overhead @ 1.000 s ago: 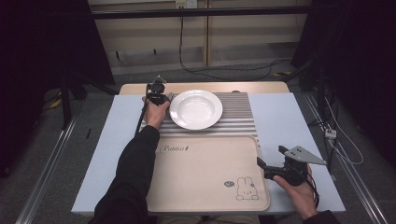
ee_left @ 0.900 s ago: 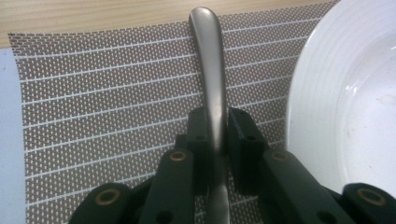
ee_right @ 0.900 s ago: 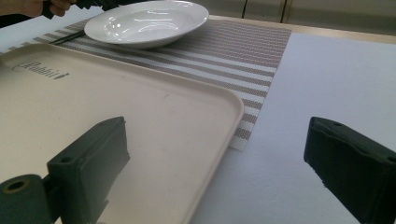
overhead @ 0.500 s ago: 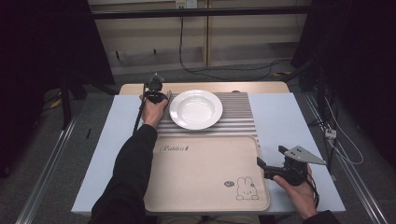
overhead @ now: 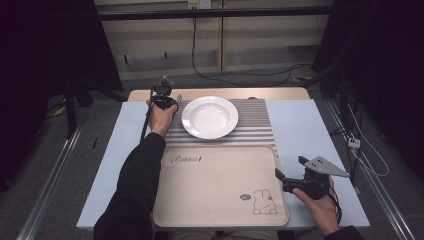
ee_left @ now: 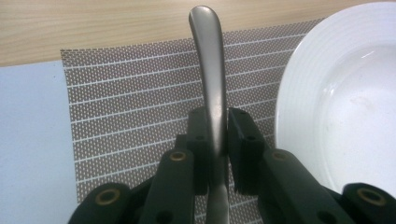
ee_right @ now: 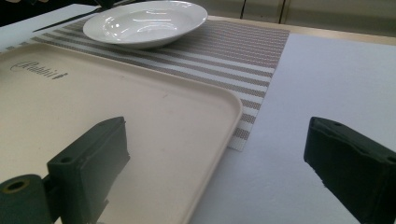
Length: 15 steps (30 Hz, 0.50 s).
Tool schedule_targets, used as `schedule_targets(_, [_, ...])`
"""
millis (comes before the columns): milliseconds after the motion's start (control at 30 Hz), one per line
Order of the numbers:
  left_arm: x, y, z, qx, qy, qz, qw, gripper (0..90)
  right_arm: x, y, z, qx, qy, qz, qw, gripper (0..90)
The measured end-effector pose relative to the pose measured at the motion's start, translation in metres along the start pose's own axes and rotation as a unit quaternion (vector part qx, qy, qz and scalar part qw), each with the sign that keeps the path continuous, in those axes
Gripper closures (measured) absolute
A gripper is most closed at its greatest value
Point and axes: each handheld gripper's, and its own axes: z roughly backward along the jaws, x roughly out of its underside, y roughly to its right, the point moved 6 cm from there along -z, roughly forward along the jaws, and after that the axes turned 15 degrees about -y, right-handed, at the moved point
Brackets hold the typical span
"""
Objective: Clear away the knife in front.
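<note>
**Left tongs pinching a metal handle beside the plate; right tongs wide apart**

I read my left gripper [ee_left: 217, 135] as clamped on a grey metal utensil handle [ee_left: 209, 70]; both jaws press its sides, and the rounded handle end points away over the striped placemat [ee_left: 130, 107]. I cannot tell which kind of utensil it is. The handle sits just left of the white plate [overhead: 209, 116], at the mat's left edge, apart from the rim. My right gripper [ee_right: 224, 158] has its jaws spread wide with nothing between them, hovering at the right edge of the beige tray [overhead: 220, 210], near its rabbit print.
</note>
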Motion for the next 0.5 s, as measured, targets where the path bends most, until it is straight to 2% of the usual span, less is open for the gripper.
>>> schedule_targets(367, [0.006,0.003,0.018,0.003,0.01,-0.01,0.9999,79.7,0.0,0.0,0.001,0.001,0.0,0.0,1.0,6.4])
schedule_targets(500, [0.007,0.008,0.025,-0.007,0.01,-0.02,0.9997,79.7,0.0,0.0,0.001,0.003,0.0,0.001,1.0,6.4])
